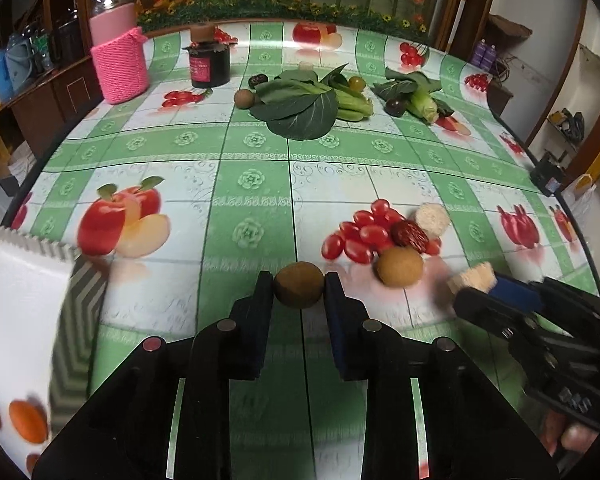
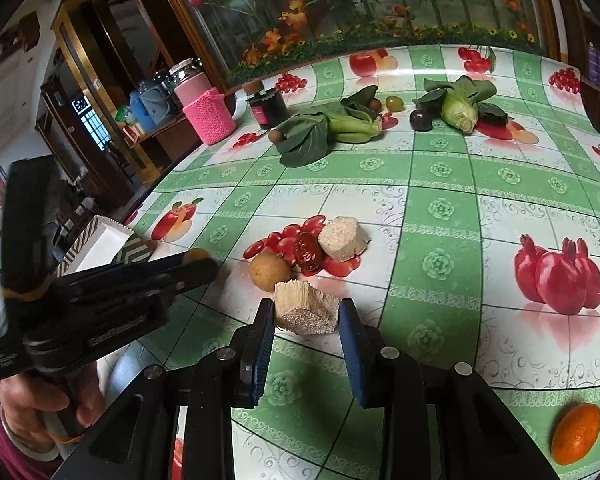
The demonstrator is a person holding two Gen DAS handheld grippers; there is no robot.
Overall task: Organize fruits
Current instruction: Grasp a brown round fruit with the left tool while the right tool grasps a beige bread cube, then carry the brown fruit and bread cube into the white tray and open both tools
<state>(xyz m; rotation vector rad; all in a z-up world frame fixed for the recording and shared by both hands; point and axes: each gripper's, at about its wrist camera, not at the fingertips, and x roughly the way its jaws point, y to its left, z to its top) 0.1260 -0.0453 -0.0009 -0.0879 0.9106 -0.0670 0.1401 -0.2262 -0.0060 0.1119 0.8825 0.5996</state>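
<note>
My left gripper (image 1: 299,288) is shut on a brown kiwi (image 1: 299,290), held just above the table; it also shows in the right wrist view (image 2: 192,264). My right gripper (image 2: 306,312) is shut on a beige fibrous chunk (image 2: 306,314), seen in the left wrist view (image 1: 473,278) too. On the table lie a tan round fruit (image 1: 399,266) (image 2: 269,271), a red date (image 1: 410,235) (image 2: 307,250) and a second beige chunk (image 1: 432,219) (image 2: 341,239). A white box (image 1: 16,312) (image 2: 100,240) with a zigzag rim stands at the left.
Far side holds leafy greens (image 1: 300,104), a small kiwi (image 1: 244,99), a green fruit (image 1: 357,83), a dark plum (image 1: 396,106), a dark jar (image 1: 210,60) and a pink-sleeved bottle (image 1: 118,56). The tablecloth (image 1: 252,184) carries printed fruit pictures. An orange (image 2: 576,434) lies near right.
</note>
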